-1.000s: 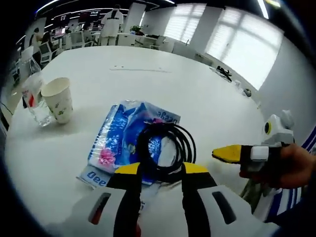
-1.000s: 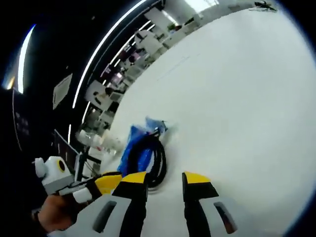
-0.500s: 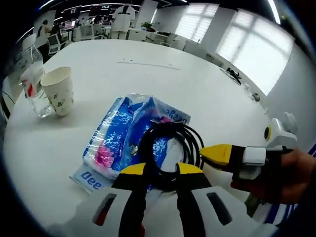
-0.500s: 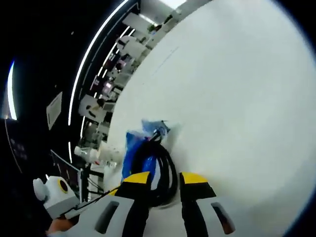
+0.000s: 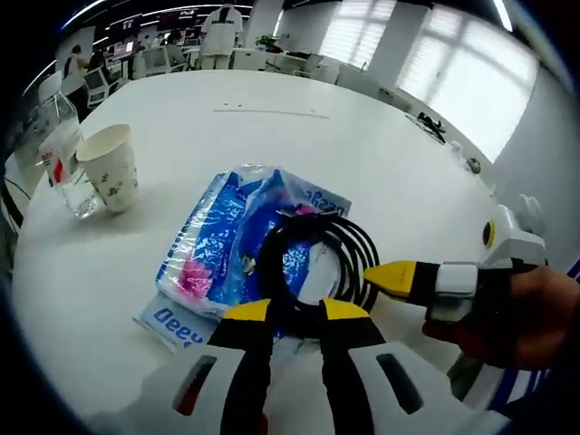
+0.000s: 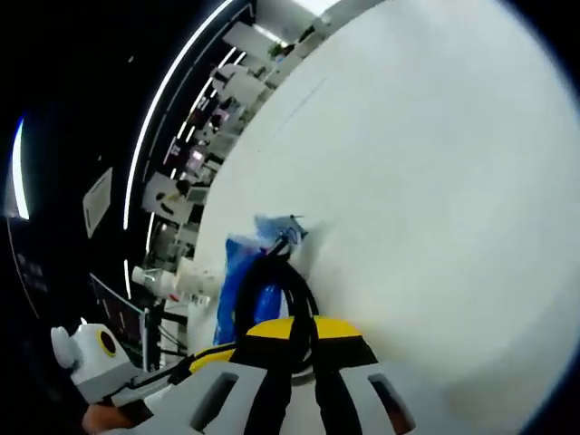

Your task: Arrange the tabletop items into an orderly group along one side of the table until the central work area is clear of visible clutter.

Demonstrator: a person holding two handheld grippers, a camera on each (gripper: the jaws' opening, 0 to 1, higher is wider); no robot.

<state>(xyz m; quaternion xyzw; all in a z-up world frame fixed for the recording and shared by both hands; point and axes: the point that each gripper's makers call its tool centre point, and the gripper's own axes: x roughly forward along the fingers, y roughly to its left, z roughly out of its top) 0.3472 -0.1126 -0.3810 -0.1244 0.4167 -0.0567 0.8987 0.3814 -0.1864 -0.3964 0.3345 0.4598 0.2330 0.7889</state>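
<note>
We see left gripper view from low above table (image 5: 381, 154), facing across it toward far windows, close over cable (image 5: 313, 263) on blue pack (image 5: 217, 249). Right gripper view we find rolled hard, table (image 6: 435, 172) tipped, facing same cable (image 6: 285, 294) and pack (image 6: 237, 272) from opposite side, very near. Shared between both: cable, pack, table.

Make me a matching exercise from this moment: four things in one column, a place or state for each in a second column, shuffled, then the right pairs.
Things
1. black cable
2. paper cup
3. blue packet
4. right gripper

Places or states
A. flat on the white table, under the coil
B. shut on the coil
C. coiled on top of the packet
D. upright beside the clear plastic bottle

Pairs: 1-C, 2-D, 3-A, 4-B
</note>
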